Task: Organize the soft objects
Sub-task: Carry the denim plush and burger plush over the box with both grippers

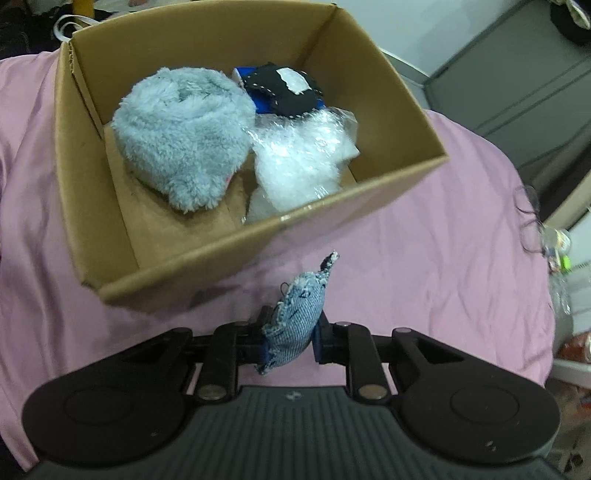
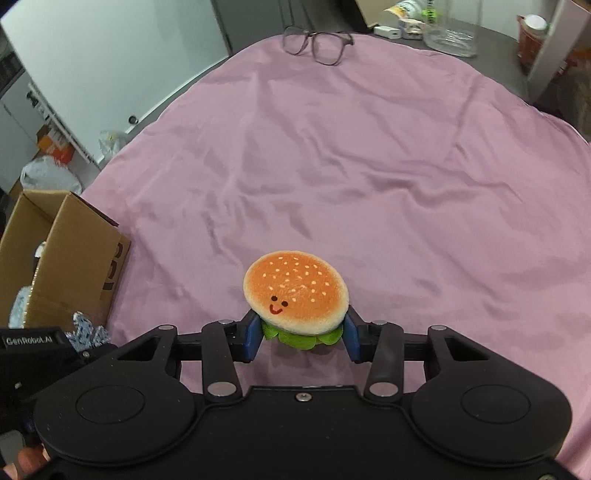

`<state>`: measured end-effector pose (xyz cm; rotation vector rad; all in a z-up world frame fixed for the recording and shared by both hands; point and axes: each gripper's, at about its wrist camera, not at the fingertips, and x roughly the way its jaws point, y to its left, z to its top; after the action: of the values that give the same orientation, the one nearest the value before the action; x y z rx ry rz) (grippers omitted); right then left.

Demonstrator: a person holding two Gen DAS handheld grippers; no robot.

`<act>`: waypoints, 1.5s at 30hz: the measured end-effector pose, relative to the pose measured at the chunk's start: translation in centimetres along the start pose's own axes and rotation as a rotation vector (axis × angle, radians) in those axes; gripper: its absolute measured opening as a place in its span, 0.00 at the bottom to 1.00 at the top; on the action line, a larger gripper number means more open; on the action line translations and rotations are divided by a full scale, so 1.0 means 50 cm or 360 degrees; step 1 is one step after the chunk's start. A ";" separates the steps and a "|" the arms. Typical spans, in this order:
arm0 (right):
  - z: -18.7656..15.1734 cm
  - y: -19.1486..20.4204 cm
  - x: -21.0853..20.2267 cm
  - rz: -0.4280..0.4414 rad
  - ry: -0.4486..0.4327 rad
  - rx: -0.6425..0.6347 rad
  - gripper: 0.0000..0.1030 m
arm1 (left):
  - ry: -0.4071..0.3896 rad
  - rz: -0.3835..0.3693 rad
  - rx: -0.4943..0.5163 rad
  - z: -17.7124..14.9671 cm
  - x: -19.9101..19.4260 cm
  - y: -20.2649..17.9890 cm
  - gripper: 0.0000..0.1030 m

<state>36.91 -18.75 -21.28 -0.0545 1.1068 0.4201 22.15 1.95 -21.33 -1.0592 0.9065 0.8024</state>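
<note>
My left gripper (image 1: 290,332) is shut on a small stuffed denim toy (image 1: 295,321), held above the pink cloth just in front of an open cardboard box (image 1: 177,258). In the box lie a fluffy light-blue plush (image 1: 181,133), a crumpled clear plastic bag (image 1: 299,158) and a black felt piece with a white patch (image 1: 284,92). My right gripper (image 2: 301,332) is shut on a plush hamburger with a smiling face (image 2: 295,291), held over the pink cloth. The box (image 2: 62,258) and the denim toy (image 2: 86,332) show at the left in the right wrist view.
A pink cloth (image 2: 369,166) covers the table. Glasses (image 2: 317,44) lie at its far edge, beside a clear glass jar (image 2: 450,29) and small items. Grey cabinets (image 1: 517,81) stand beyond the box. Bags and boxes (image 2: 48,162) sit on the floor at left.
</note>
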 end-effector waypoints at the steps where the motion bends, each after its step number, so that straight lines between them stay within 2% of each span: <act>1: -0.006 -0.002 -0.005 0.0003 -0.0002 0.0012 0.41 | 0.0012 -0.0014 0.0014 -0.001 -0.005 0.005 0.19; 10: -0.047 -0.002 -0.035 -0.0010 0.0007 0.0082 0.42 | 0.0128 -0.0085 0.0267 -0.012 -0.019 0.019 0.19; 16: -0.065 0.010 -0.064 -0.0017 -0.0013 0.0114 0.42 | 0.0181 -0.0127 0.0473 -0.022 -0.065 0.017 0.19; 20: -0.075 0.031 -0.086 -0.0022 -0.0041 0.0103 0.42 | 0.0155 -0.0158 0.0611 -0.015 -0.088 0.021 0.19; 25: -0.074 0.071 -0.117 -0.0027 -0.0079 0.0048 0.42 | 0.0170 -0.0199 0.0702 0.008 -0.111 0.031 0.19; 31: -0.067 0.138 -0.170 0.0032 -0.0138 -0.0018 0.42 | 0.0176 -0.0245 0.0810 0.042 -0.144 0.041 0.19; 36: -0.074 0.181 -0.192 0.0063 -0.0118 -0.0071 0.42 | 0.0205 -0.0291 0.0898 0.068 -0.171 0.048 0.19; 45: -0.066 0.271 -0.230 0.0112 -0.0102 -0.0202 0.42 | 0.0182 -0.0341 0.1037 0.127 -0.216 0.069 0.19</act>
<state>24.95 -10.59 -10.49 -0.1132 1.0199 0.5512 16.08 7.77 -11.43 -0.6118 1.0345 0.2317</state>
